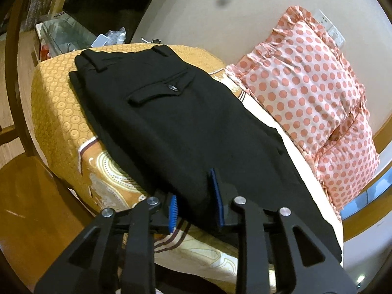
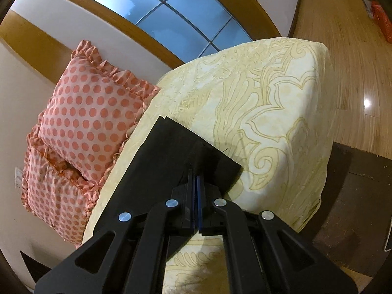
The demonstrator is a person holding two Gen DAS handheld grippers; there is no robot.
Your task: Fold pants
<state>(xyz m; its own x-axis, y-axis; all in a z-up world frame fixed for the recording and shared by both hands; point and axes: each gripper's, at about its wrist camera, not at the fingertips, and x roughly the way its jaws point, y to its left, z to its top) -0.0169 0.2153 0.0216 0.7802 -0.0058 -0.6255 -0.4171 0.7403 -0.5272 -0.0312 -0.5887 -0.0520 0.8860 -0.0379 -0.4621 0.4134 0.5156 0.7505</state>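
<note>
The black pants [image 1: 186,127] lie flat along the bed [image 1: 56,103], folded lengthwise so the legs stack. The waistband sits toward the bed's far corner, with belt loops and a flapped back pocket (one button showing) facing up. In the right wrist view the leg ends [image 2: 181,152] rest near the bed's pillow-side edge, hems squared off.

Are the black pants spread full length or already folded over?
Full length: pants run from waistband to hem, flat on the bed.
</note>
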